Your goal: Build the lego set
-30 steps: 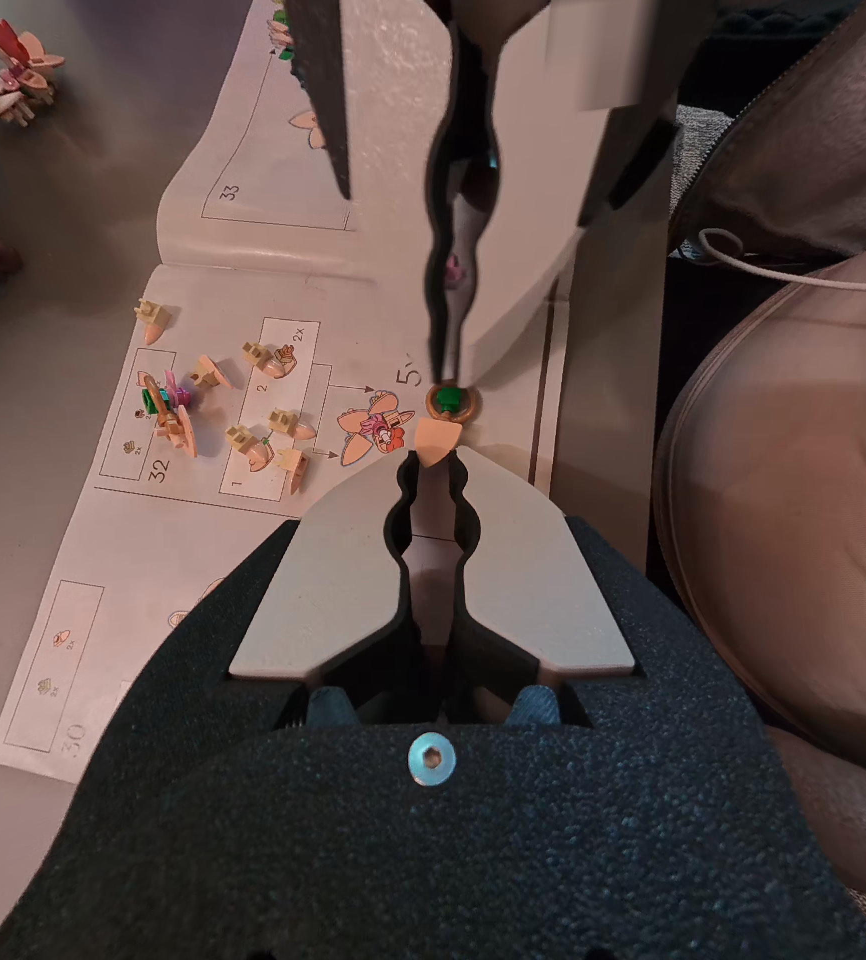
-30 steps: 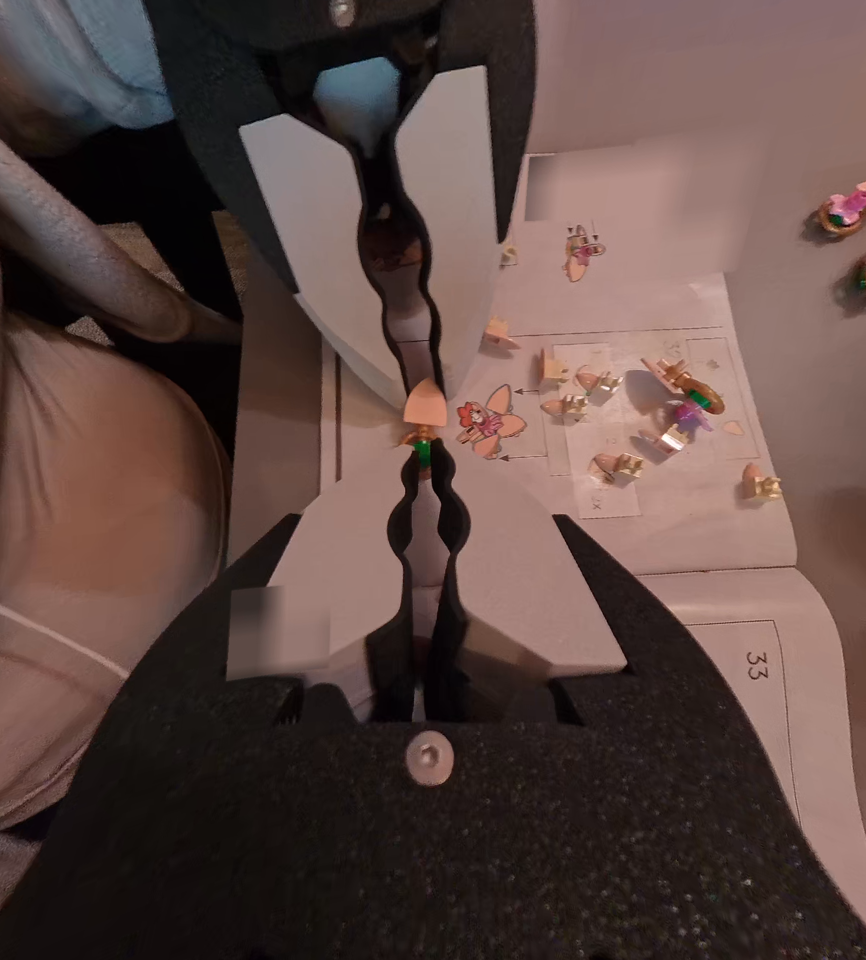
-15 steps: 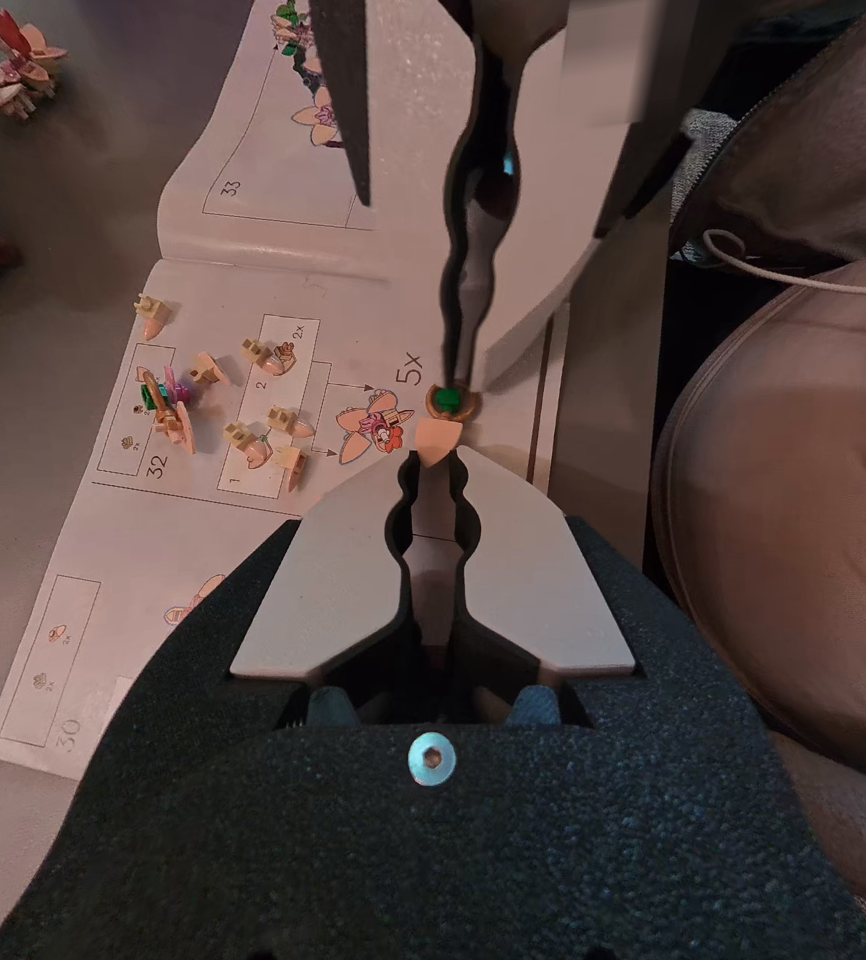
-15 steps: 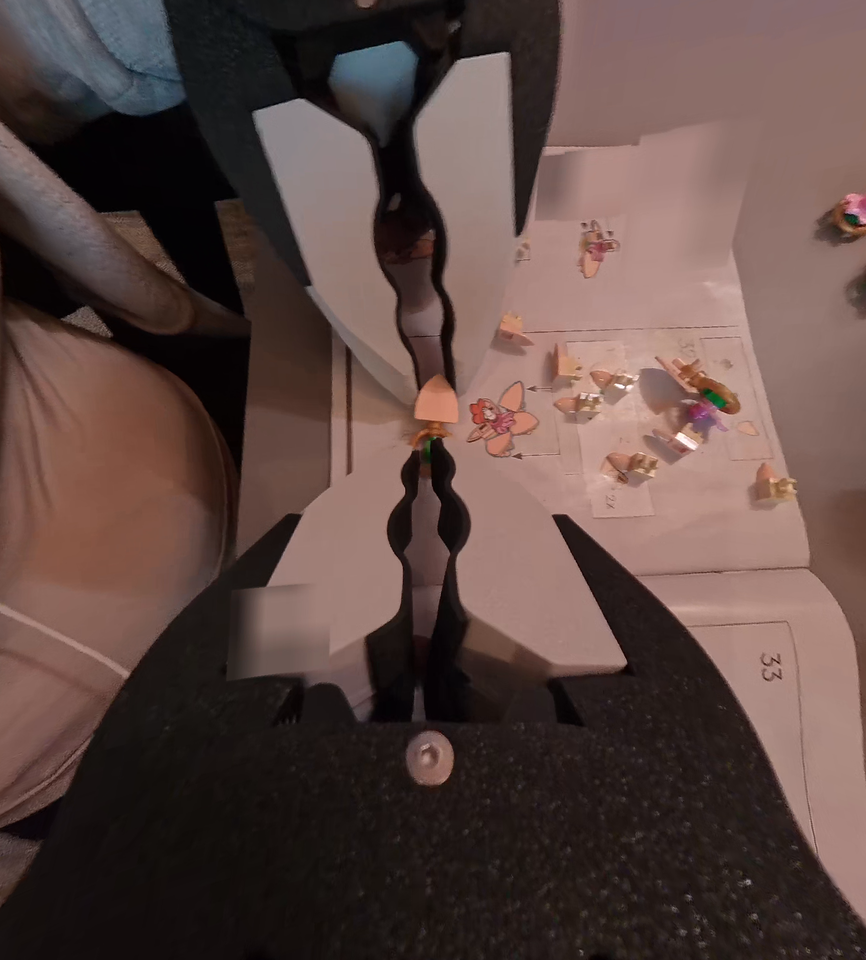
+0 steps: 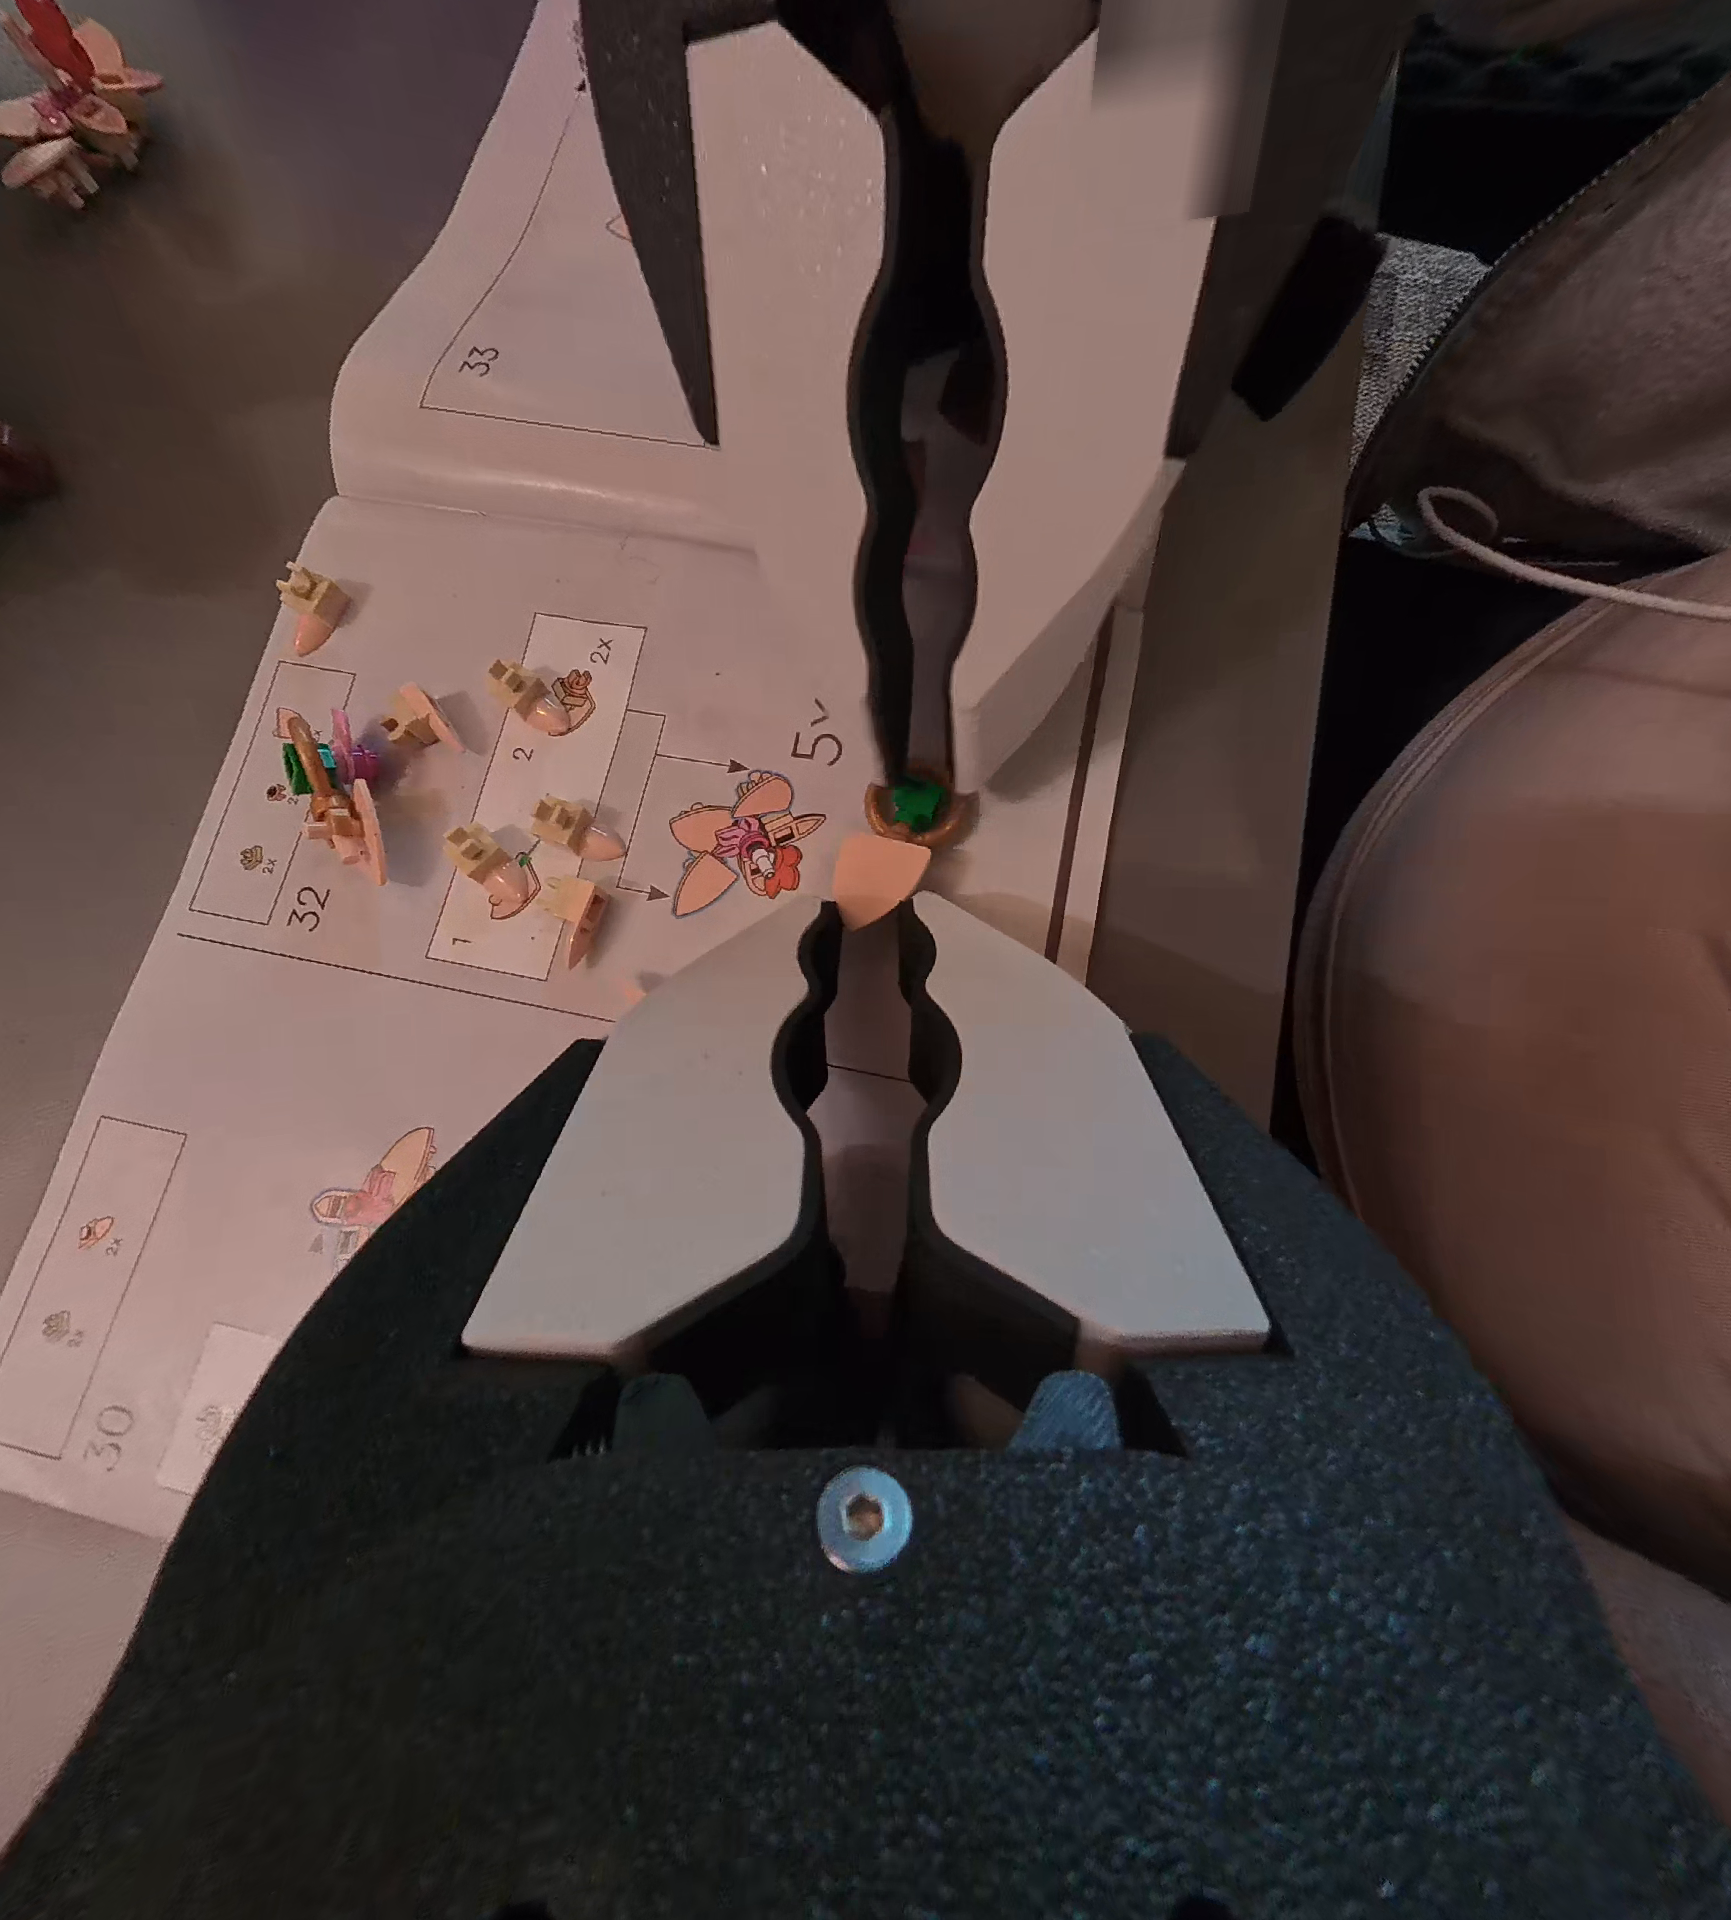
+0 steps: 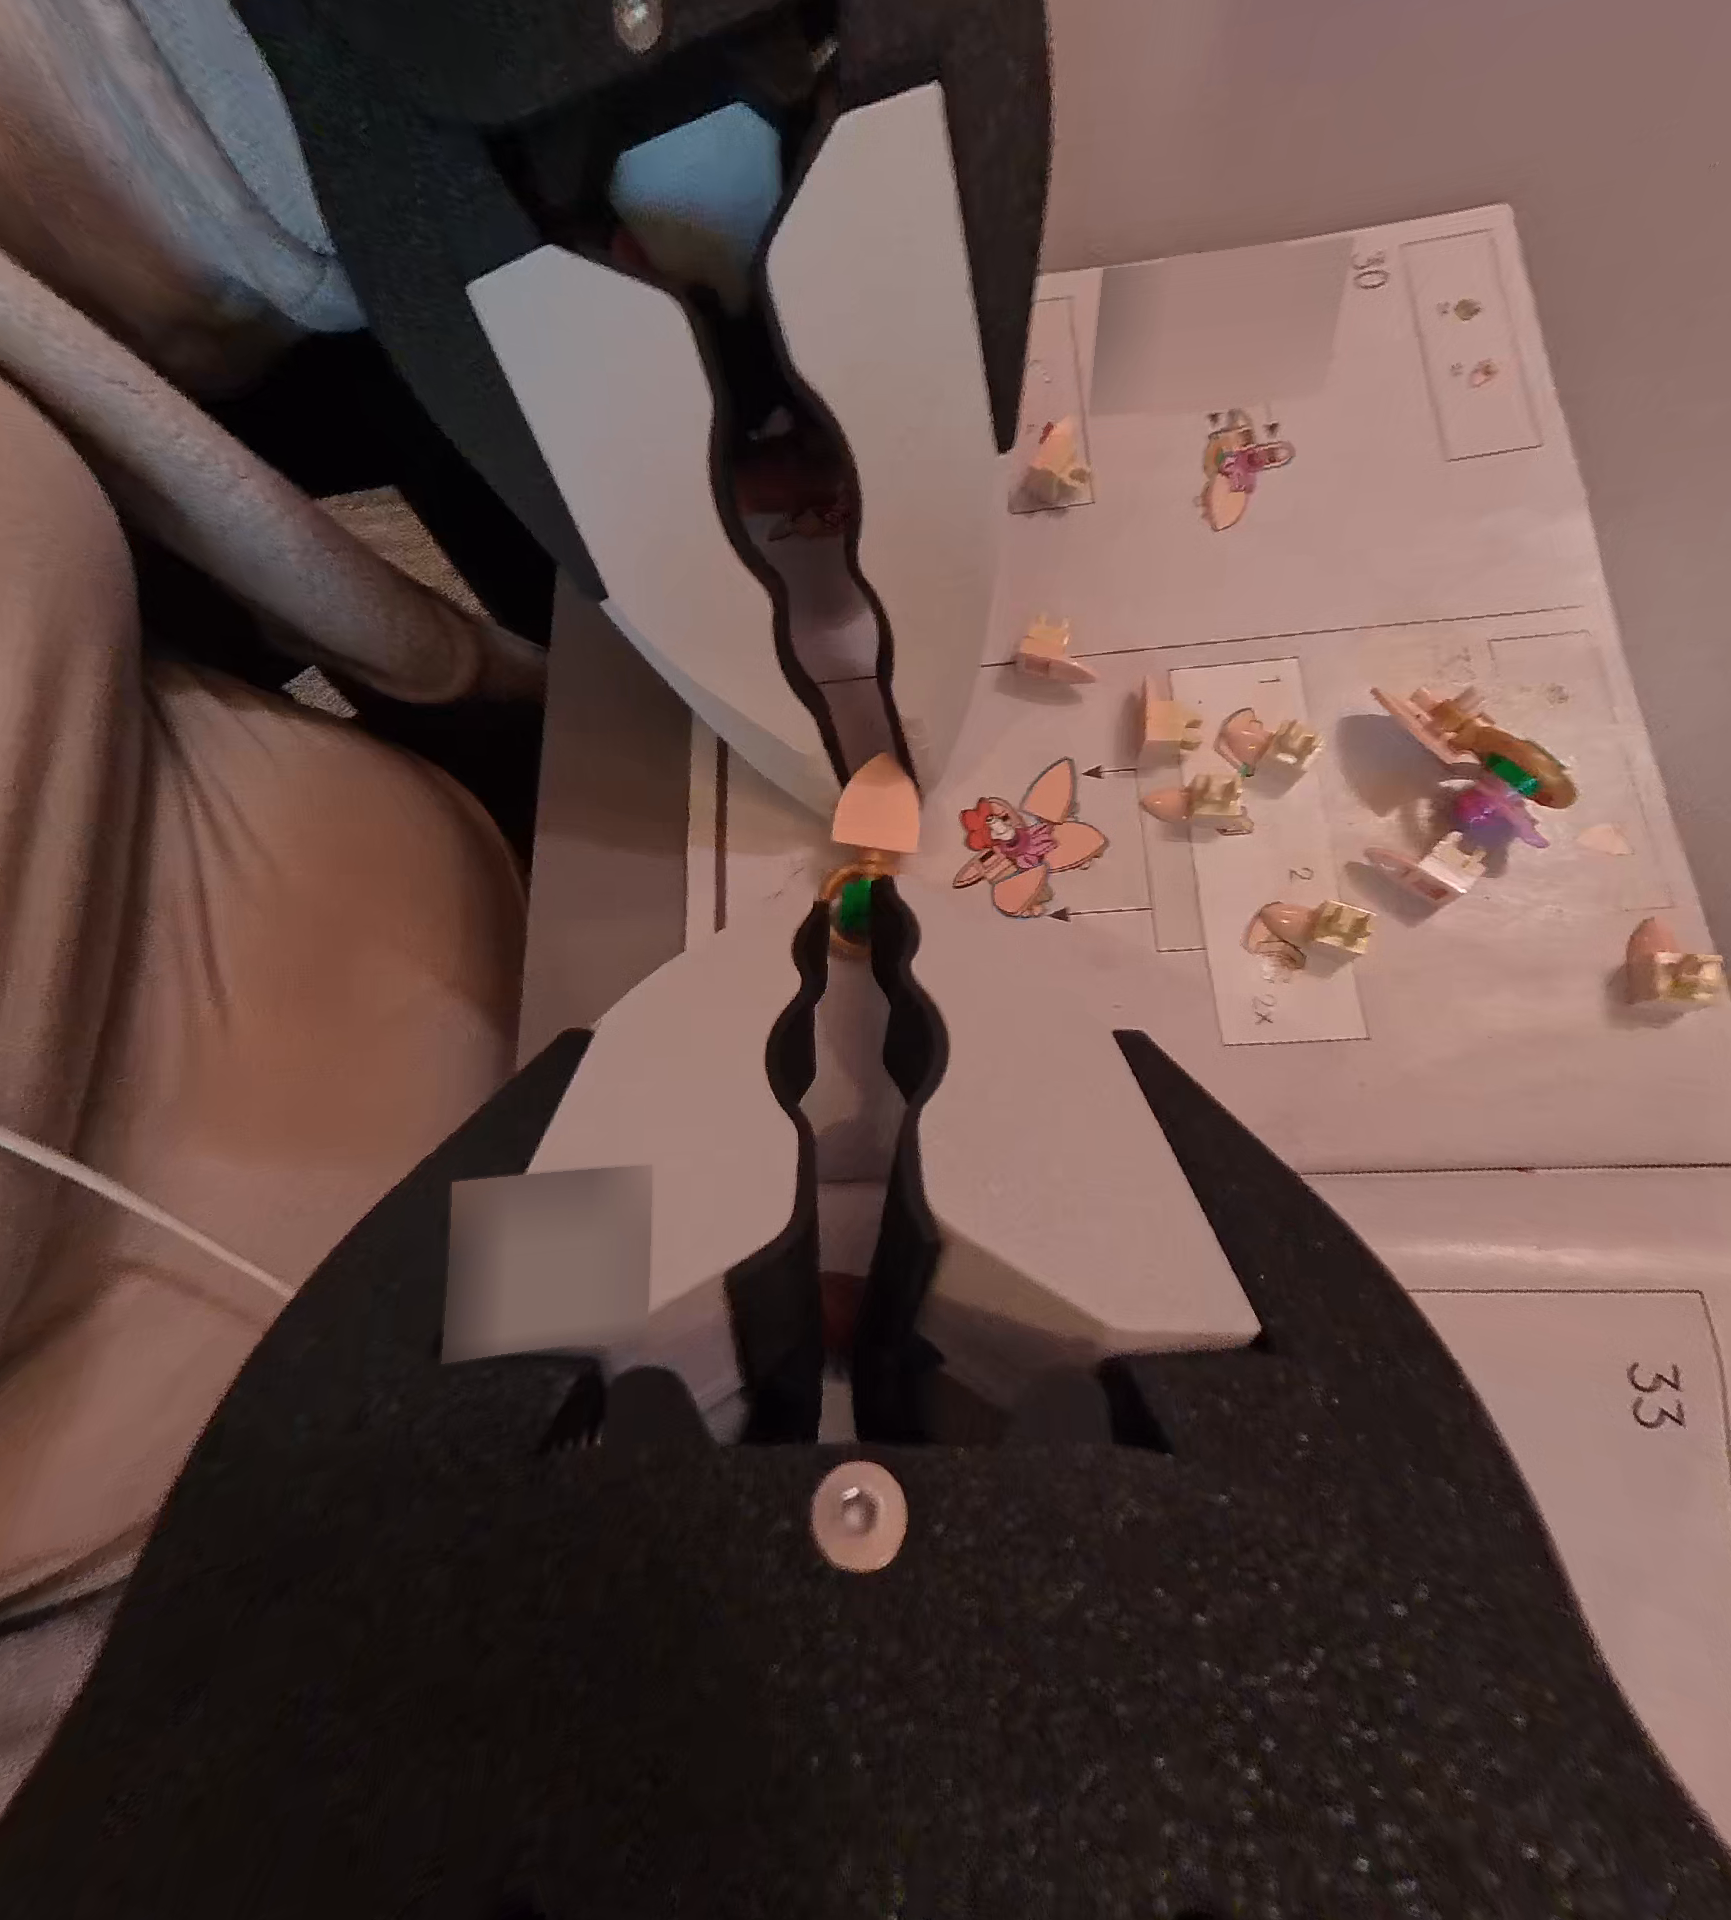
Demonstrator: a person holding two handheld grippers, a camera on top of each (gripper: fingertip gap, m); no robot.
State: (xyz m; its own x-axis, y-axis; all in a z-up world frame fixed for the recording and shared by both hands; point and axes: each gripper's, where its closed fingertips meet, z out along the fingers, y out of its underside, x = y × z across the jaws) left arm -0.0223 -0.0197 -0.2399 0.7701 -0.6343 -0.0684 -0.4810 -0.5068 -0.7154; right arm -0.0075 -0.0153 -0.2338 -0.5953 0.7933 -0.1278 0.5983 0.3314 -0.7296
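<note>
My left gripper (image 5: 866, 914) is shut on a peach petal piece (image 5: 876, 878). My right gripper (image 6: 845, 920) is shut on a gold ring with a green piece (image 6: 853, 904). The two grippers face each other tip to tip above the open instruction booklet (image 5: 632, 540). The petal (image 6: 876, 810) touches the gold ring (image 5: 918, 810) at its edge. The right gripper (image 5: 921, 774) shows from above in the left wrist view, the left gripper (image 6: 876, 774) in the right wrist view.
Several loose peach petal pieces (image 5: 497, 862) and a partly built flower with gold, green and purple parts (image 5: 336, 790) lie on the booklet (image 6: 1360, 1091). A finished flower (image 5: 61, 135) lies on the grey table. A person's tan clothing (image 5: 1567, 935) is close on the side. Left and right tips are no more than a few centimetres apart. The finished flower (image 5: 61, 135) is about 25 centimetres from both grippers' fingertips.
Both grippers stay tip to tip, still holding their pieces. The right wrist view has shifted, so the booklet and loose pieces sit at a different angle.
</note>
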